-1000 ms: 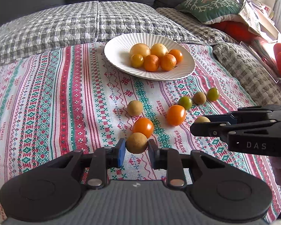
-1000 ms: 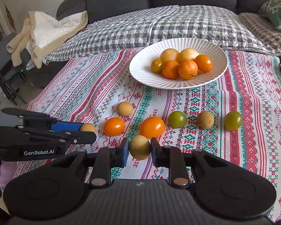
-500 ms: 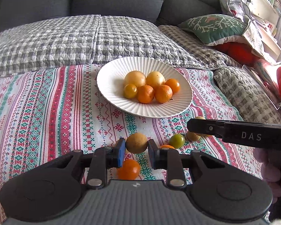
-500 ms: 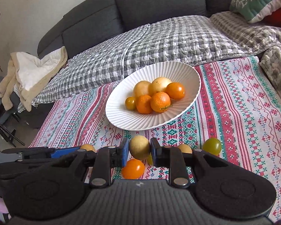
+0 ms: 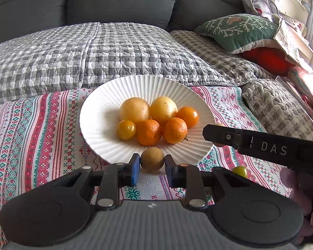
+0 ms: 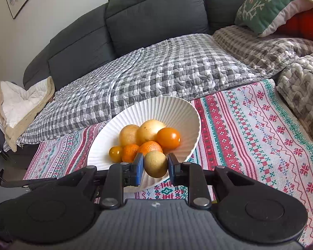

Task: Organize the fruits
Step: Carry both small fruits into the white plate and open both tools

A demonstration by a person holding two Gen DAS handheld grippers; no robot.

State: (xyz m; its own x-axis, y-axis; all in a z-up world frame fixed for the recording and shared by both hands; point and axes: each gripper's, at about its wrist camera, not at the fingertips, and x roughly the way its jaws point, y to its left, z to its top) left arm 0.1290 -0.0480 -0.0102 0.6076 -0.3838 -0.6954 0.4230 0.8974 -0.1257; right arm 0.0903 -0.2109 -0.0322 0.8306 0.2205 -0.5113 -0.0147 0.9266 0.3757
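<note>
Left gripper (image 5: 152,165) pinches a brown fruit (image 5: 152,159) at the white plate (image 5: 98,125) near rim; right gripper (image 6: 155,167) pinches a tan fruit (image 6: 155,163) over that rim.

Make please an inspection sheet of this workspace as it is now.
Surface: patterned cloth over sofa.
Job's things: white ribbed plate holding six fruits; green tomato on cloth.
Clutter: nothing seen.
Grippers: left gripper shut on brown fruit; right gripper shut on yellow-green fruit, over plate rim.
Cables: nothing seen.
Surroundings: checked quilt, green cushion, grey sofa back.
</note>
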